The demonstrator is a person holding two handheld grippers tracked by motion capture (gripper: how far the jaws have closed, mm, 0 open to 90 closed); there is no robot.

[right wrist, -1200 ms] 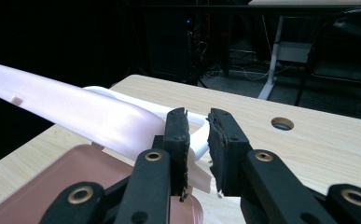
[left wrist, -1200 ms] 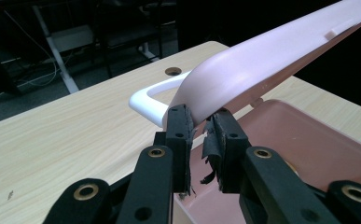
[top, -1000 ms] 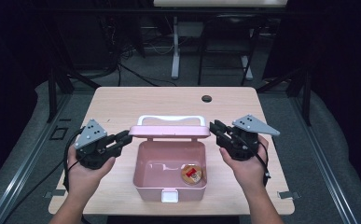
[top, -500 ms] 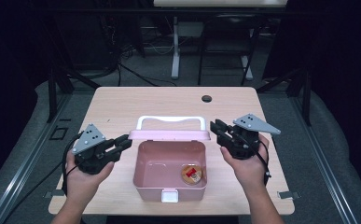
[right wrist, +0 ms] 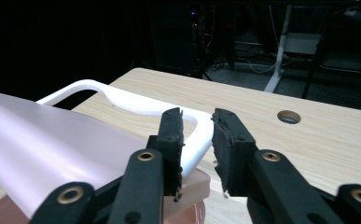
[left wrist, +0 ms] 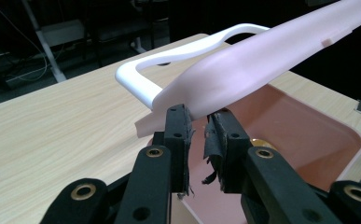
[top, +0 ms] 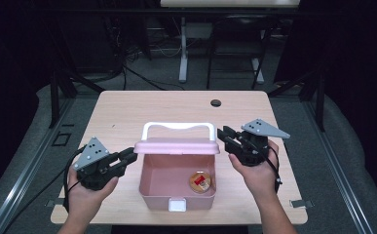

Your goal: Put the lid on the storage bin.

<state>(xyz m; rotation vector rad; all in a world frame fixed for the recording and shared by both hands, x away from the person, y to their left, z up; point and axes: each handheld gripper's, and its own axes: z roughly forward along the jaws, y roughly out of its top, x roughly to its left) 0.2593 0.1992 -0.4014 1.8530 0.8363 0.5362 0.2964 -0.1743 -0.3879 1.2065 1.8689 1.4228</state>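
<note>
Currently the lid (top: 176, 145) stands raised over the box (top: 176, 187) at mid-table, exposing a round tin (top: 200, 182) inside, while both the left gripper (top: 127, 157) and right gripper (top: 223, 135), jaws slightly apart and gripping nothing, flank it, the right's having just widened; closing remains.

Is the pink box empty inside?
No, a small round thing with a red label lies on the floor of the pink box, near its right wall.
</note>
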